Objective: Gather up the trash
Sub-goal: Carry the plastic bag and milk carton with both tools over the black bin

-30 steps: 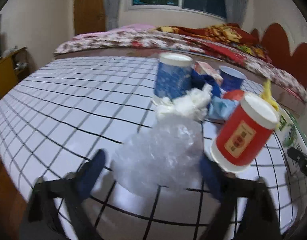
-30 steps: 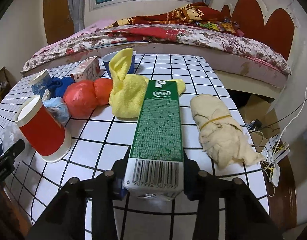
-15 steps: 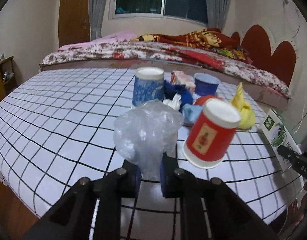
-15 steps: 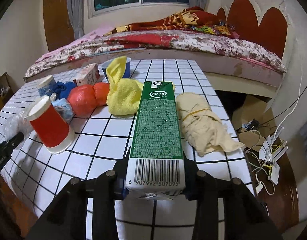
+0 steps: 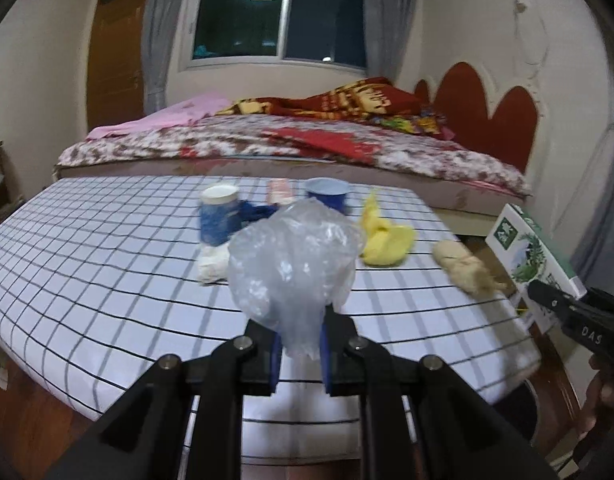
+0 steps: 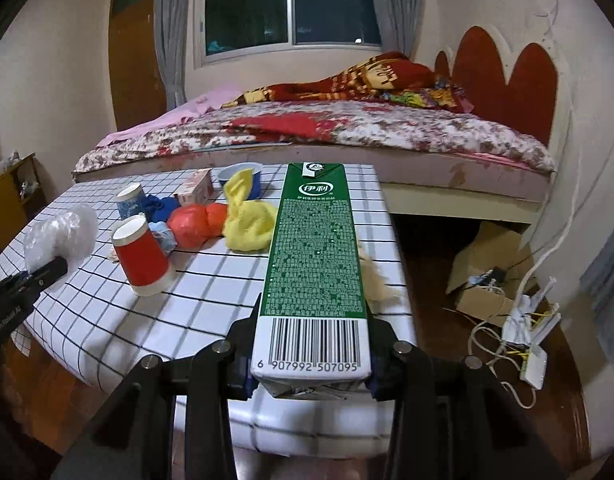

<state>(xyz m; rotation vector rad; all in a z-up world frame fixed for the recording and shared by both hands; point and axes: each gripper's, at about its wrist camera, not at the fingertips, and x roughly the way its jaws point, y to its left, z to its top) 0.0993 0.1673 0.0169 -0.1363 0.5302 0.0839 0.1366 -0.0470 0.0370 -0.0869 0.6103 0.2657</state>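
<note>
My left gripper [image 5: 299, 354] is shut on a crumpled clear plastic bag [image 5: 293, 270] and holds it above the near edge of the checked table [image 5: 87, 248]. The bag also shows in the right wrist view [image 6: 63, 236]. My right gripper [image 6: 311, 380] is shut on a green milk carton [image 6: 317, 256], held lengthwise above the table's right end; the carton shows at the right of the left wrist view [image 5: 531, 256]. On the table lie a red paper cup [image 6: 143, 256], a red-orange bag [image 6: 195, 224], a yellow cloth [image 6: 247, 220] and a beige cloth bundle [image 5: 463, 264].
A blue patterned cup [image 5: 218, 216], a blue bowl [image 5: 327, 194], a small pink box [image 6: 195, 192] and white tissue [image 5: 211, 264] stand on the table. A bed [image 6: 347, 128] lies behind. A cardboard box [image 6: 487, 272] and cables [image 6: 527, 332] are on the floor at right.
My left gripper closed on the plastic bag and lifted it back from the table. My right gripper raised the milk carton and pulled back; both views now sit higher and farther from the table.
</note>
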